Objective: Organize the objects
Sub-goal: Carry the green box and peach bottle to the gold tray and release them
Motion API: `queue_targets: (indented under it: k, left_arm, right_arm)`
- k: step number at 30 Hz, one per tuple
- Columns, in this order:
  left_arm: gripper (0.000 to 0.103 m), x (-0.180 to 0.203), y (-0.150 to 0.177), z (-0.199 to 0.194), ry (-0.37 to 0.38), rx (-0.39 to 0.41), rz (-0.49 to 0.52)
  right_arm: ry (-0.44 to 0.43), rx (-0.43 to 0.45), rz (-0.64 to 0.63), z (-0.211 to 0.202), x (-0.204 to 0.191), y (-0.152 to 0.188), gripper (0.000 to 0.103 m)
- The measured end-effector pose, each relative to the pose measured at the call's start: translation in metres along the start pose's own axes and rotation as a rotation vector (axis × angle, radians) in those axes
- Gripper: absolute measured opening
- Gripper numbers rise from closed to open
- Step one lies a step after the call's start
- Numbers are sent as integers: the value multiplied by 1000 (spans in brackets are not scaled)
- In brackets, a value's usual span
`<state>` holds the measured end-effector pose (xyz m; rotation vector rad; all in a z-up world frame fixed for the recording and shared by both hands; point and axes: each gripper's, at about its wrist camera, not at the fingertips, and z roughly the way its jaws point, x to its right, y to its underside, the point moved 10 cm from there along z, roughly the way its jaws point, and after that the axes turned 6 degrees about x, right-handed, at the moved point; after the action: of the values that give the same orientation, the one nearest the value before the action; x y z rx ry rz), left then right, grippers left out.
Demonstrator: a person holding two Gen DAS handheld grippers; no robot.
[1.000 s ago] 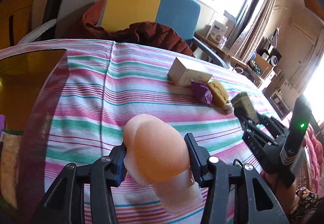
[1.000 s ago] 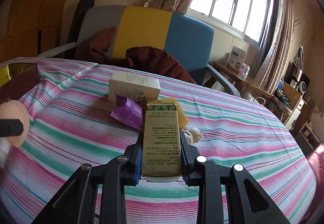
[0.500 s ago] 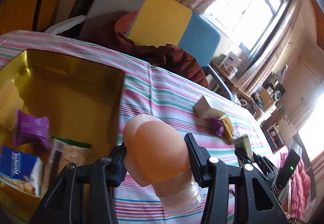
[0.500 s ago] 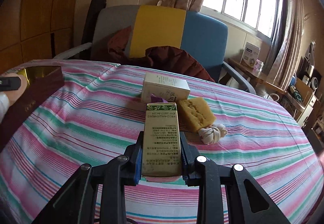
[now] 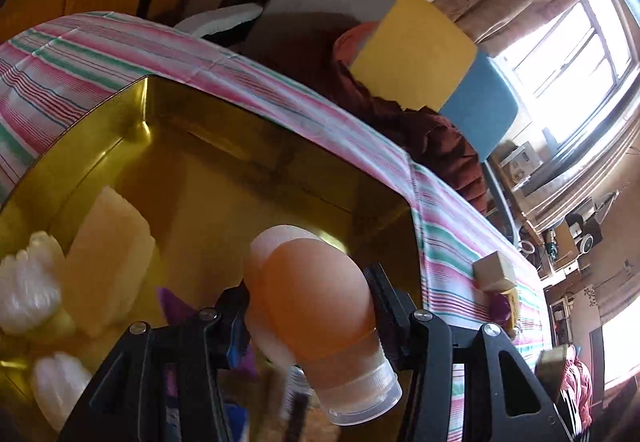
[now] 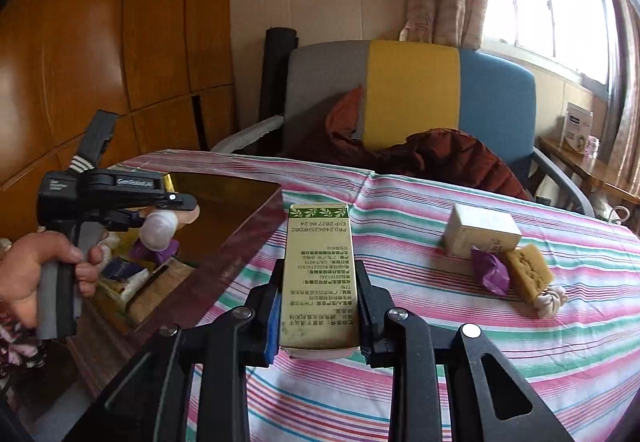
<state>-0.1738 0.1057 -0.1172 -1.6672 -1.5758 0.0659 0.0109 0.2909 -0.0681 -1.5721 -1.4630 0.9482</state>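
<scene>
Striped tablecloth: one box, one sponge.

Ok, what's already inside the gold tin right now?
In the gold tin: a pale yellow sponge block, white knotted pieces, and a purple wrapper. The held peach bottle and the left gripper hide the near part of the tin.

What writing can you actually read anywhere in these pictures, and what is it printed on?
"PRD:240625HRD02" on the green-topped carton, printed upside down.
"EXP:2027.06.24" on the same carton.
"GenGood.ai", roughly, on the left tongs.
The carton's small print, the cream box and the white box on the shelf: too small to read.
</scene>
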Motion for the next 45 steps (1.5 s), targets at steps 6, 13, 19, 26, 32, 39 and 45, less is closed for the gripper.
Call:
queue_targets:
  k: [6, 13, 19, 26, 32, 39, 45]
  left_arm:
    - [56, -27, -14, 18, -34, -14, -91]
    - [68, -36, -15, 16, -22, -2, -153]
    - [69, -25, -6, -11, 8, 43, -96]
    - [69, -30, 19, -55, -9, 129, -67]
    - [69, -50, 21, -82, -93, 201, -100]
    - [69, -64, 23, -98, -151, 227, -98]
    - [69, -66, 25, -97, -154, 215, -101]
  right_arm:
    - [-54, -7, -31, 2, -29, 0, 30]
    - [-89, -31, -37, 5, -44, 2, 30]
    - [-143, -70, -16, 14, -59, 4, 30]
    - [-225, -125, -15, 22, -91, 10, 30]
    - [-267, -179, -1, 30, -116, 12, 30]
    - [-236, -272, 37, 56, -131, 21, 30]
    - [-232, -275, 18, 56, -139, 27, 43]
